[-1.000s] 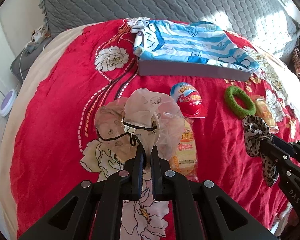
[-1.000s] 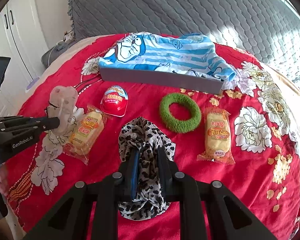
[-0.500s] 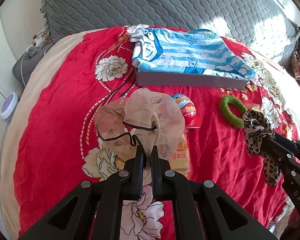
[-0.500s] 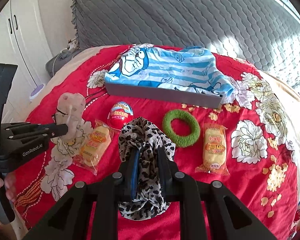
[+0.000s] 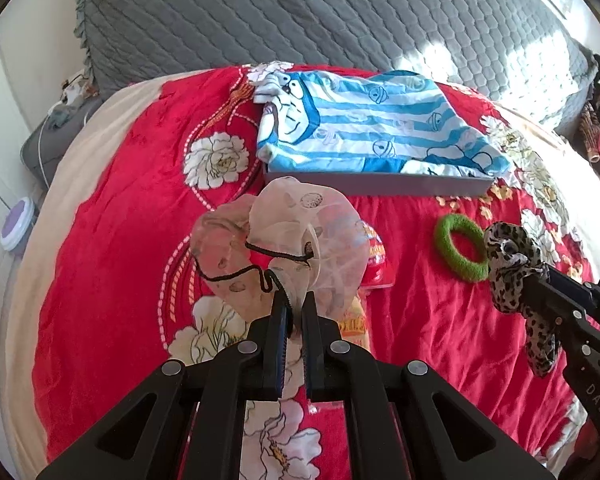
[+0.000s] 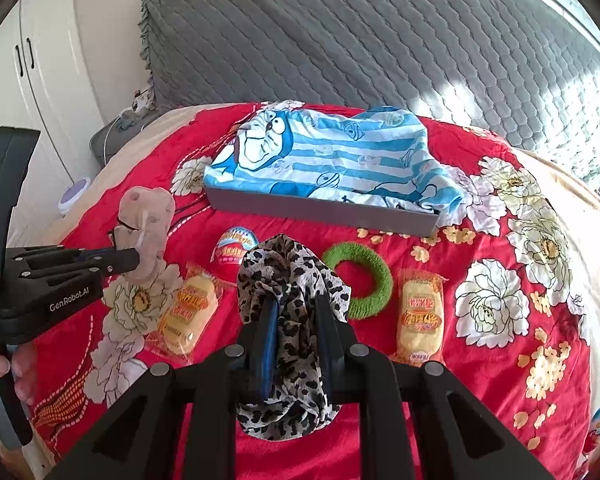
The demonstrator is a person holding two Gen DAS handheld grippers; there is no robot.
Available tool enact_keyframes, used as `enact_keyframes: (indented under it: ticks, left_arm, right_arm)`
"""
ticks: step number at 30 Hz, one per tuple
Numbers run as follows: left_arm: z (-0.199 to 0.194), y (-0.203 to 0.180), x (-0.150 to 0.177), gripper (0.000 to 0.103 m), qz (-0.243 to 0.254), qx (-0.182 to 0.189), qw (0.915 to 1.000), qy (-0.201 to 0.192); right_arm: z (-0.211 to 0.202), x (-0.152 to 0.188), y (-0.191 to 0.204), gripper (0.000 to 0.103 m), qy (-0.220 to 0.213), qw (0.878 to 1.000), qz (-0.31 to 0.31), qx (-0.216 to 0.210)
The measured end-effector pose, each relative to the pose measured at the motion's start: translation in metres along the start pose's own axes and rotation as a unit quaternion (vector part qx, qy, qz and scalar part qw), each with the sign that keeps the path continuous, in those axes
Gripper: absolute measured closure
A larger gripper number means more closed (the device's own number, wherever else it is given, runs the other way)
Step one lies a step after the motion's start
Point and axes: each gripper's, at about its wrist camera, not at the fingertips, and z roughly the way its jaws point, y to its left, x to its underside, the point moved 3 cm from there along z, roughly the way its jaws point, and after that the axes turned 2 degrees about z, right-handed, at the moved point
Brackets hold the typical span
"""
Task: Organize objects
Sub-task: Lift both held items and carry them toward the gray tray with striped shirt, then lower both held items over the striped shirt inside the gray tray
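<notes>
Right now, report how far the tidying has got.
Done: nothing visibly sorted yet. In hand: left gripper grips the sheer pink scrunchie; right gripper grips the leopard-print scrunchie. Left on the red bedspread: fuzzy green ring, two wrapped yellow cakes, egg-shaped red candy.

Cloth (image 6: pixel 332 160) in tray (image 6: pixel 320 208)

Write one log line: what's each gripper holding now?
left gripper: shut on pink scrunchie | right gripper: shut on leopard scrunchie | both above bed
</notes>
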Motion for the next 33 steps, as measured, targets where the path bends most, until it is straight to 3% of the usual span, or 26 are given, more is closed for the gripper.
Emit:
enact_keyframes:
  ticks: [5,6,33]
  left_arm:
    - [0.003,-0.001,-0.013,0.097,-0.005,0.001,1.0,-0.005]
    - [0.004,0.0,-0.015,0.097,-0.035,-0.023,0.9991,-0.006]
    - [0.041,-0.002,-0.078,0.097,-0.048,-0.042,0.9979,-0.011]
  right_arm:
    - [0.002,-0.011,-0.006,0.084,-0.007,1.0,0.009,0.0]
    - [0.003,-0.013,-0.007,0.084,-0.008,1.0,0.01,0.0]
    - [0.029,-0.079,-0.023,0.084,-0.032,0.999,0.028,0.002]
